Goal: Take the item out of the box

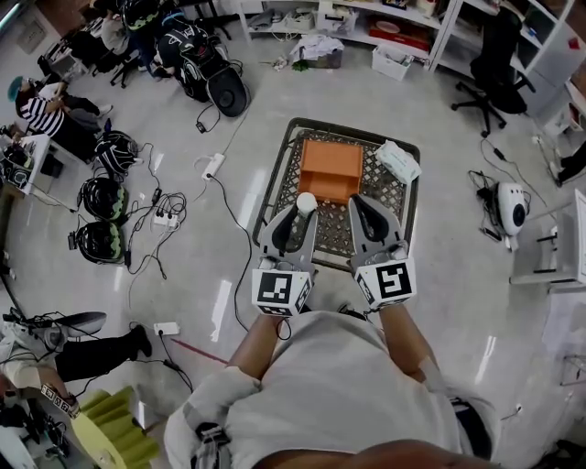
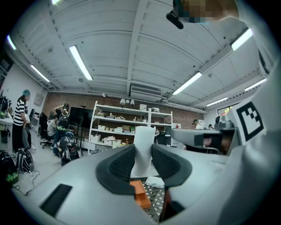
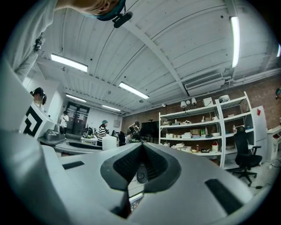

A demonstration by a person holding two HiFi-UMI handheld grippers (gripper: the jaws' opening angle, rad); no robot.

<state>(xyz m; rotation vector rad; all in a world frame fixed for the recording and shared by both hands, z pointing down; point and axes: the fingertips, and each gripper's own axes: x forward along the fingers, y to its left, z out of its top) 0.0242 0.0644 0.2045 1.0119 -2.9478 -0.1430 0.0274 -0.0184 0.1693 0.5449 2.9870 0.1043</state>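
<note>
An open orange box (image 1: 330,169) lies on a black metal mesh table (image 1: 275,183) in the head view. My left gripper (image 1: 298,212) is shut on a white cylindrical item (image 1: 307,201), held up just near the box's front left corner. In the left gripper view the white item (image 2: 144,149) stands upright between the dark pads (image 2: 120,166), with the orange box (image 2: 140,193) below. My right gripper (image 1: 359,203) is beside it at the box's front right, shut with nothing in it. In the right gripper view the right gripper (image 3: 142,147) shows its jaws closed together.
A white packet (image 1: 397,160) lies on the table's right side. Cables and a power strip (image 1: 212,166) run over the floor at left, near several helmets (image 1: 101,197). An office chair (image 1: 494,64) and shelves (image 1: 366,18) stand at the back. A seated person (image 1: 46,110) is far left.
</note>
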